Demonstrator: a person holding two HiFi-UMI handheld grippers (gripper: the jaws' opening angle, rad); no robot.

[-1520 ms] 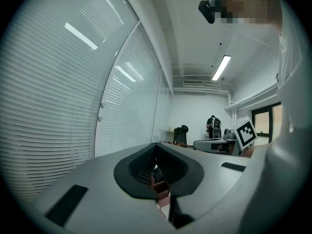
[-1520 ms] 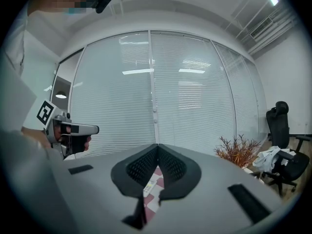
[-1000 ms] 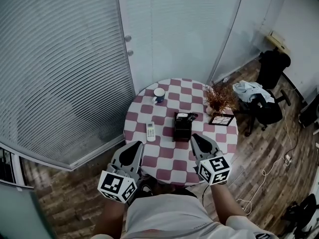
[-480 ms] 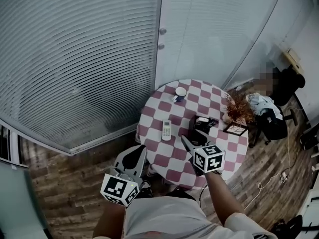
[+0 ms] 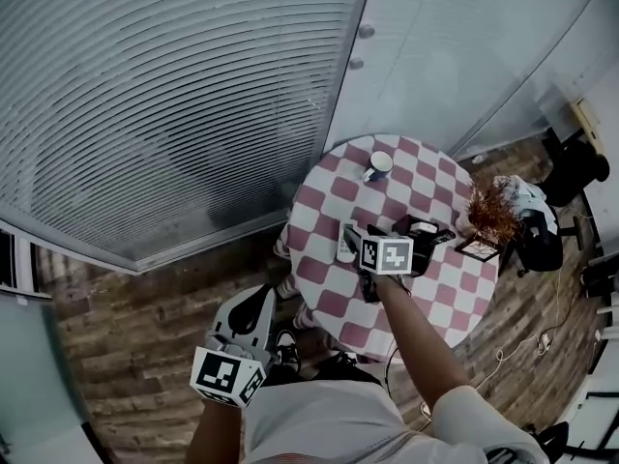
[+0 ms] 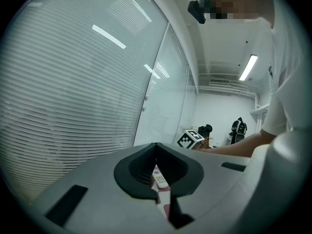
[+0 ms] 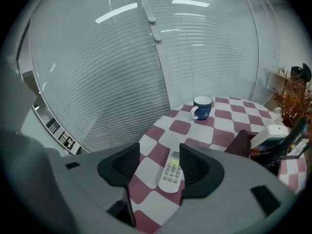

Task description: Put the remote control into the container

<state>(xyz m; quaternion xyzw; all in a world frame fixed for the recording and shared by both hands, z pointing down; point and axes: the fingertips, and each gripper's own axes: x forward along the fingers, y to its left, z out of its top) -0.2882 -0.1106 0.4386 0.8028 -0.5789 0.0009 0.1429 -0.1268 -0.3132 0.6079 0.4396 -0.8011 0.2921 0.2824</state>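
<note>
The task is at its start: nothing is in the container yet. The left tongs (image 5: 259, 296) hang low at the near edge of the counter (image 5: 334, 303), clenched tip to tip on nothing, and take no part for now. Just to their right, the remote control (image 5: 345, 244) lies flat on the checked cloth, buttons up. The right tongs (image 5: 355, 238) reach down over it. Their jaws have just been opening and stand wide. In the right gripper view the remote control (image 7: 171, 172) sits between them, closer to the right-hand pad, with neither pad pressing on it. So it is bracketed, not gripped. The black container (image 5: 418, 246) stands just beside it to the right, upright, already with some items in it. What is left, I judge, is the whole job: close on the remote control, lift it, carry it the short way right and drop it in.

The counter is round, under a red-and-white chequered cloth. Slatted blinds (image 5: 174, 104) fill the left wall, over a wood-plank floor (image 5: 126, 356). A blue mug (image 5: 377, 165) stands at the far edge. A dried plant (image 5: 493, 211) and a small frame (image 5: 478, 249) sit at the right, with an office chair (image 5: 537, 230) beyond.
</note>
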